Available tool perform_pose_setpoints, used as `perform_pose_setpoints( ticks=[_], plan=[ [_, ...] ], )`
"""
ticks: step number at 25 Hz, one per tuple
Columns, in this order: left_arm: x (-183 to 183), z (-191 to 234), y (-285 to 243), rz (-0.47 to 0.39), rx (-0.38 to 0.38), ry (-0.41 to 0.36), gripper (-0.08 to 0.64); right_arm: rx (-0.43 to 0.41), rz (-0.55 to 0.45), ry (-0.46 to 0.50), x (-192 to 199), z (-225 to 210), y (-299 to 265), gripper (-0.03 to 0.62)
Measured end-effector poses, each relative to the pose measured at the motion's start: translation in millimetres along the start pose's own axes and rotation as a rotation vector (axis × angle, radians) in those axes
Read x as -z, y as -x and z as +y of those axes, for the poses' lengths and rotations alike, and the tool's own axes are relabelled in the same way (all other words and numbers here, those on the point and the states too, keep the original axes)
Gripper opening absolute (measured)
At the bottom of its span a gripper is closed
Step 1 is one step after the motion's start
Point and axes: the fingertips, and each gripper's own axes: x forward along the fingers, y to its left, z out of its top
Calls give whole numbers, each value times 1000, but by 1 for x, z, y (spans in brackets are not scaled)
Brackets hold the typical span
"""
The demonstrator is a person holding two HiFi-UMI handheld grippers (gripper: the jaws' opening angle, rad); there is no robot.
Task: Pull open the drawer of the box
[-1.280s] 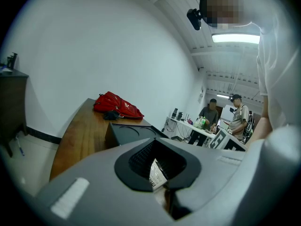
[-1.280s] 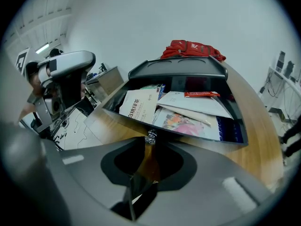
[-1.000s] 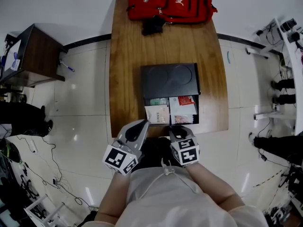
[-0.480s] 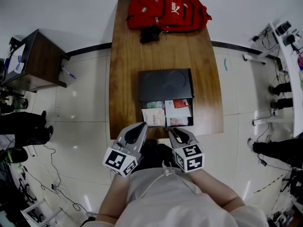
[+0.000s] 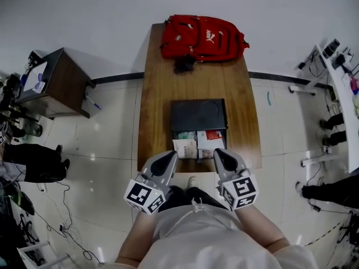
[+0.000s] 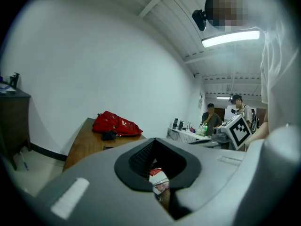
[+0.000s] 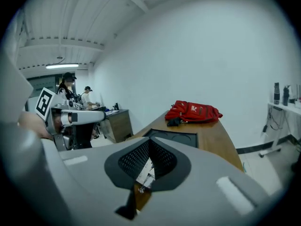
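Biggest thing here is the long brown wooden table, with a red fabric backpack parked at its far edge. The flat black box sits in the middle of the table, a bit towards the near edge. Its shallow black drawer sticks out on the near side, reaching most of the way to that edge. You can see straight into it: a white card or booklet on the left, a red packet on the right.

So I'd call the pull basically done, with maybe nothing left but backing away.

The left gripper and right gripper both hover around the table's near edge, by the drawer's front corners. Can't tell if either touches it. Each one's own view shows its jaws closed together with nothing clamped between them, left and right alike.
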Motion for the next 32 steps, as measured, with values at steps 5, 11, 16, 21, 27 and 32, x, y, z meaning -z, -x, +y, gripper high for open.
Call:
perform_pose_setpoints(
  ticks=[5,11,16,21,27,32],
  plan=[
    [1,-11,24,-11,-14,-15,6,-12,-23,25,-4,18,22,6],
    [1,-41,65,-44,17,-42,6,4,-59,72,-1,59,62,6],
    [16,-76,120,-53,42,-41,6,-1,-74,102,13,114,110,6],
    [46,-110,173,-48,57,-18,6,3,-94,33,48,159,155,6],
    [64,-145,218,-46,72,-15,6,5,-75,62,76,210,199,6],
    [62,-171,245,-48,90,-51,6,14,-104,47,76,227,219,6]
  ],
)
